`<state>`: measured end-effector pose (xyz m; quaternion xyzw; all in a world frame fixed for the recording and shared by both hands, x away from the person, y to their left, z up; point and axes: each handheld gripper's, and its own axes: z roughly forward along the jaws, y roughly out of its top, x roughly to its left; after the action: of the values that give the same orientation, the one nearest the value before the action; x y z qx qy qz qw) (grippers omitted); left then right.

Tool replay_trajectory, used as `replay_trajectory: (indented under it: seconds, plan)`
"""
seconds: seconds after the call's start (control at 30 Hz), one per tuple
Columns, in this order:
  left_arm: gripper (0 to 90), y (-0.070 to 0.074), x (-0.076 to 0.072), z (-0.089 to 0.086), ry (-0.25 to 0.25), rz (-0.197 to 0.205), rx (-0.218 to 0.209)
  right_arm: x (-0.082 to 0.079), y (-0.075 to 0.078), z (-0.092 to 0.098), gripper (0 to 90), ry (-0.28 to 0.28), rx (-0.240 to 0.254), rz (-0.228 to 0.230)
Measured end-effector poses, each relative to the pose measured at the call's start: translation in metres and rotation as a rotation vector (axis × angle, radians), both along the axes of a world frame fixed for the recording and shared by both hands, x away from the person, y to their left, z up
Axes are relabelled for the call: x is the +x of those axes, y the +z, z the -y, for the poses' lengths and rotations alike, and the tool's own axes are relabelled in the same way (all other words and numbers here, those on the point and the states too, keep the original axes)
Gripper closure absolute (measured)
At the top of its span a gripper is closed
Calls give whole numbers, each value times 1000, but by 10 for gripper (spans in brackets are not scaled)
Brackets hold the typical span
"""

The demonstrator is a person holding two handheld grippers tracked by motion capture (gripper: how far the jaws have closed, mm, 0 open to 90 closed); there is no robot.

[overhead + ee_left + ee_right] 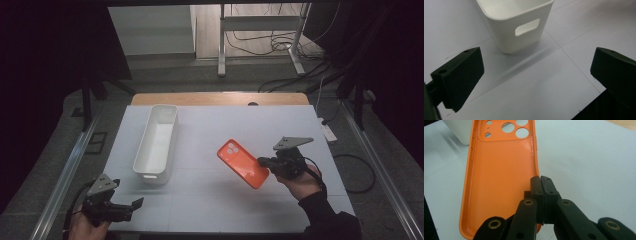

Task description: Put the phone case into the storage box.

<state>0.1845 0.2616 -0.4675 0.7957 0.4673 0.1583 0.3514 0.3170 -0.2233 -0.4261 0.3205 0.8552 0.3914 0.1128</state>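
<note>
High view: white desk (210, 200); a long white plastic bin (156, 145) stands at left, well apart from the orange phone case (242, 163). The right hand-held gripper (264, 162) holds the case above the desk.

Left gripper view: left hand-held gripper (536, 72) open, nothing between its jaws; the bin's handle slot faces it.

Right gripper view: jaws pinched on the case's side wall; dimpled inner surface, round camera cutouts.

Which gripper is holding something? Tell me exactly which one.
The right gripper: its jaws are shut on the side wall of the orange phone case. The left gripper has its jaws wide apart, nothing between them, near the white bin.
</note>
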Motion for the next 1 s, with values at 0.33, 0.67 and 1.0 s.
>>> replay_trajectory:
  seconds: [0.33,0.67,1.0]
  plan:
    - [0,10,8,13,-35,31,36,-2,5,0,888,1,27,33]
    - [1,21,23,27,-78,24,7,-2,9,0,888,-18,30,59]
    - [1,31,38,41,-148,32,-21,-2,13,1,888,-26,38,76]
